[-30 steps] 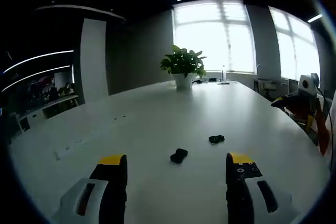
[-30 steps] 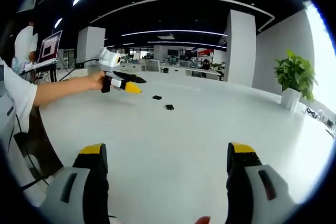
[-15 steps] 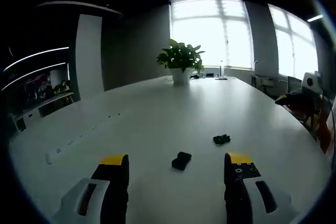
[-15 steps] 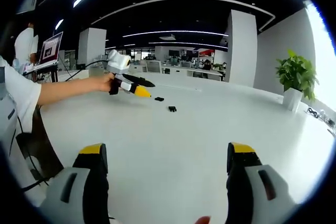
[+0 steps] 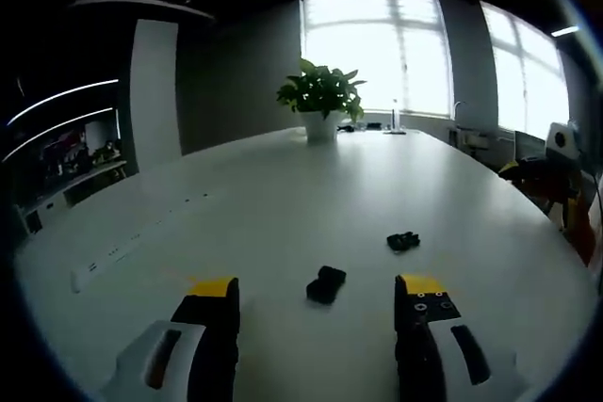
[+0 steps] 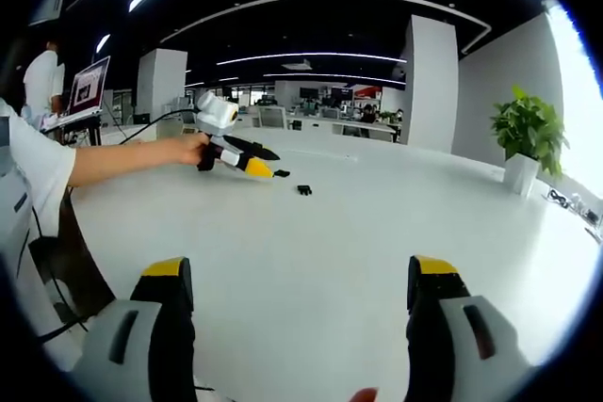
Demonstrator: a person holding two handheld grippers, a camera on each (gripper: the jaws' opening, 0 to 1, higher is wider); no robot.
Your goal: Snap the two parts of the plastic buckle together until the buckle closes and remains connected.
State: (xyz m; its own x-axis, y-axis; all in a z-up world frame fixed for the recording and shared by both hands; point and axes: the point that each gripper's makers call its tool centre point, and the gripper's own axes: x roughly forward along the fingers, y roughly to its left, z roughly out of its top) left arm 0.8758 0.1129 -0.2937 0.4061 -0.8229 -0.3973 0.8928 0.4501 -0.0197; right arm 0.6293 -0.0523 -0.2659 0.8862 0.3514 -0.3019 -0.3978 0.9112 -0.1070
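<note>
Black buckle halves (image 5: 326, 283) (image 5: 403, 241) lie apart on white tabletop (image 5: 283, 204); my left tongs (image 5: 318, 300) spread near one, right tongs (image 6: 297, 281) spread, empty.

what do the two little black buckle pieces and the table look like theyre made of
Nearer buckle piece and farther buckle piece: probably moulded plastic, going by the black, dull, chunky shapes with no metallic glint, though they are too small to be sure. Table: smooth white top with a soft sheen that reflects the window light, likely laminate or a painted board; the look leaves it open.
</note>
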